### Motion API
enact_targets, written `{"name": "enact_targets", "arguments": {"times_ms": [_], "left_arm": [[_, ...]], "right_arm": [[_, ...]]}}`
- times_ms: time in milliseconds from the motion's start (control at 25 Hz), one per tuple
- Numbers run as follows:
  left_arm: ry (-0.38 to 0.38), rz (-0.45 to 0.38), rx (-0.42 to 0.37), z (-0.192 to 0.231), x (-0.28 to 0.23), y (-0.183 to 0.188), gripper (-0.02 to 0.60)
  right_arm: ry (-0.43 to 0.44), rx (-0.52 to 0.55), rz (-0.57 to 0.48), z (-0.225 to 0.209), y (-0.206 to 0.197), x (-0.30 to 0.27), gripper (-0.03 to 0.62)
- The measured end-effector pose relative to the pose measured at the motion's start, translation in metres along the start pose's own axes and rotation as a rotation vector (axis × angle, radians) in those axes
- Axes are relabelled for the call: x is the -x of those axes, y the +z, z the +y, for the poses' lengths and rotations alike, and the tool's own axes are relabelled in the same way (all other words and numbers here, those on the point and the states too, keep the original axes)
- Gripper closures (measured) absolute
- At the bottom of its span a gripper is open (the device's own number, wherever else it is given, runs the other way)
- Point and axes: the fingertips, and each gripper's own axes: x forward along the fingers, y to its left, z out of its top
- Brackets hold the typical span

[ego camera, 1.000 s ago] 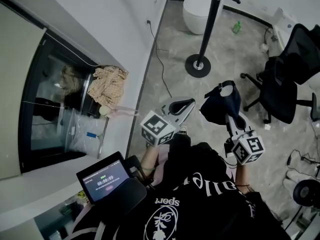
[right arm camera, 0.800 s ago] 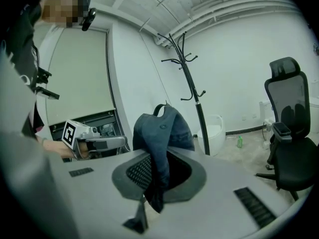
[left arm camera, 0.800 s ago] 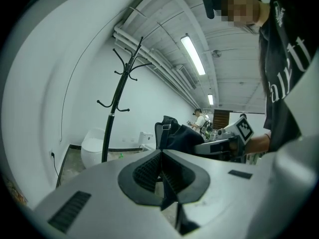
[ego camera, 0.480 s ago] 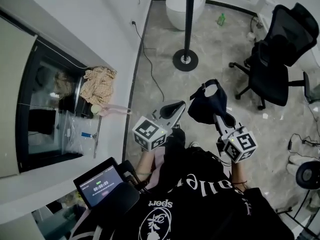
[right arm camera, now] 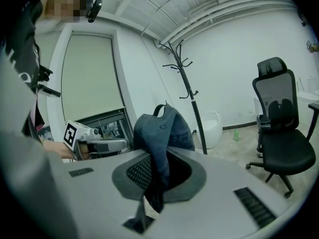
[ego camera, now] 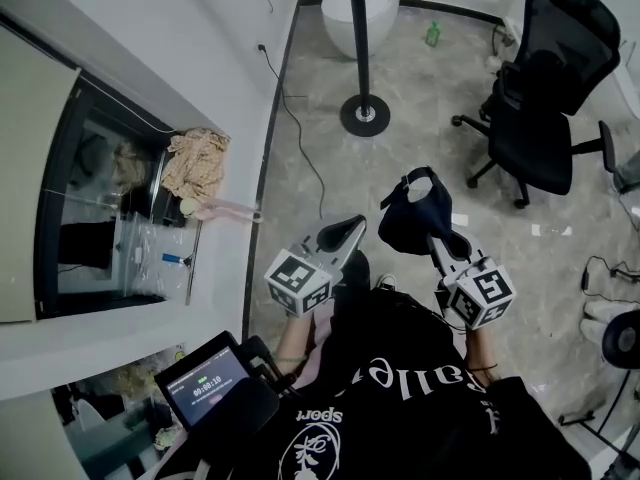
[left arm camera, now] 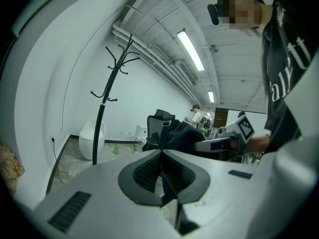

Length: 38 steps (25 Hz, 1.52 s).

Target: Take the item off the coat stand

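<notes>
Right gripper (ego camera: 433,233) is clamped on a dark blue denim-looking item (ego camera: 414,216), held out in front of the person and hanging over the jaws, so the cloth fills the gap between the pads in the right gripper view (right arm camera: 154,176). Left gripper (ego camera: 343,232) is just beside it, pinched closed with nothing in it; its ribbed pads meet in its own view (left arm camera: 162,171). Further out, the coat stand (ego camera: 357,48) sits well apart from both tools on the grey floor, and every hook that shows in the gripper views looks bare (right arm camera: 185,83). So my read is the main job is done: the item's off the stand and in hand, with at most setting it down somewhere left, and nothing here says where.

Stuff I can't make out: what the item really is. It's got a loop and a rivet or button (right arm camera: 162,128), could be a cap or a small bag. Cloth covers exactly where the pads bite. Head view cuts off the stand's top, so the hooks only show in the gripper views.
</notes>
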Motion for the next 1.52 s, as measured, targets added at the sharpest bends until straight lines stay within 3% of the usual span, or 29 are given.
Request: {"name": "enact_targets", "arguments": {"times_ms": [200, 440, 1120, 1520], "left_arm": [[0.026, -0.003, -0.007, -0.038, 0.002, -0.012, 0.577], [0.005, -0.003, -0.016, -0.056, -0.002, -0.018, 0.577], [-0.061, 0.015, -0.054, -0.076, -0.019, -0.015, 0.577], [-0.049, 0.015, -0.064, -0.075, -0.027, -0.012, 0.577]], "right_arm": [[0.019, 0.013, 0.002, -0.004, -0.015, 0.035, 0.559], [0.021, 0.022, 0.001, -0.002, -0.022, 0.048, 0.559], [0.005, 0.041, -0.015, -0.006, -0.022, 0.06, 0.559], [-0.032, 0.02, -0.035, -0.026, -0.021, 0.071, 0.559]]}}
